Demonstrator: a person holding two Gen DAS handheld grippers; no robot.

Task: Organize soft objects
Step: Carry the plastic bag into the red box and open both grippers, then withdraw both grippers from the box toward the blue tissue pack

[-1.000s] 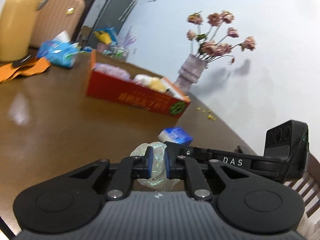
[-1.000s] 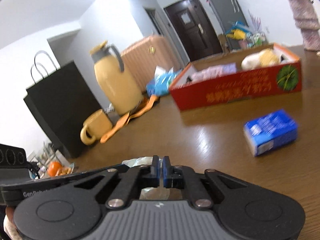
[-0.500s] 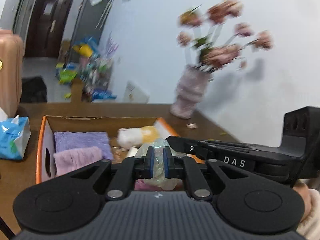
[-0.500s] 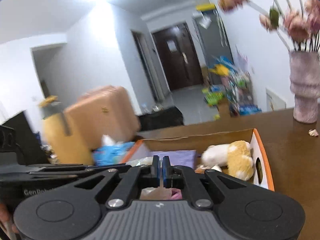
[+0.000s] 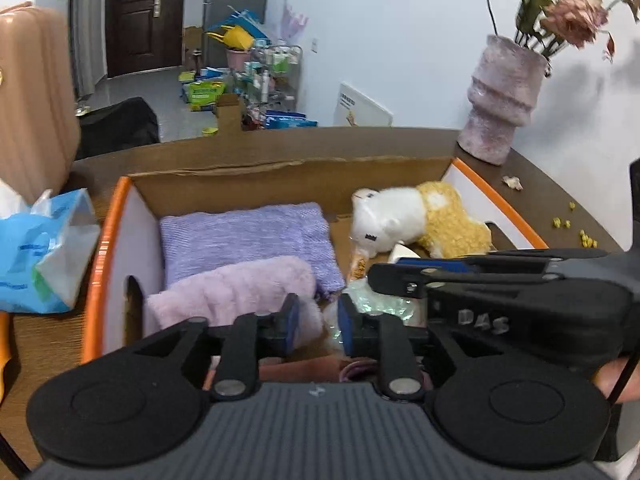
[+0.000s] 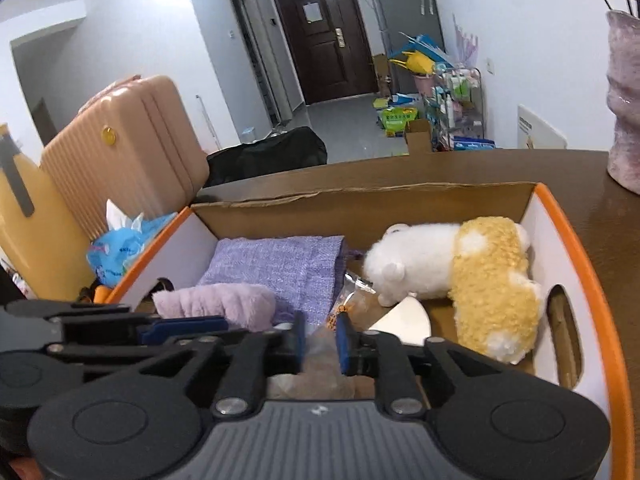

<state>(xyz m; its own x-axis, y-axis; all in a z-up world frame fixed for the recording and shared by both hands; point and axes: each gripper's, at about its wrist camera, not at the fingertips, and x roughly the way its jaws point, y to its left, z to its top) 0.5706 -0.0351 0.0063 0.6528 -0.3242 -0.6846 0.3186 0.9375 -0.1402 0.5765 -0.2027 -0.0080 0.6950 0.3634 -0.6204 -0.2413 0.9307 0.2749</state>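
An orange-rimmed cardboard box (image 5: 108, 232) (image 6: 576, 232) holds a folded purple cloth (image 5: 248, 236) (image 6: 280, 268), a fluffy lilac cloth (image 5: 232, 288) (image 6: 216, 304) and a white-and-yellow plush toy (image 5: 420, 220) (image 6: 460, 268). A clear plastic bag (image 5: 376, 300) (image 6: 324, 348) lies inside near the front wall. My left gripper (image 5: 318, 328) is open above the box, the bag just beyond its right finger. My right gripper (image 6: 322, 340) is open too, with the bag showing between its fingers. The two grippers are side by side.
A blue tissue pack (image 5: 40, 256) (image 6: 120, 248) lies left of the box. A pink vase with dried flowers (image 5: 504, 104) stands at the back right. A yellow jug (image 6: 28, 224) and a pink suitcase (image 6: 120, 152) are at the left. The box sits on a brown table (image 5: 540, 192).
Both grippers carried the plastic bag from the table up over the box, then opened. The bag now lies in the box.
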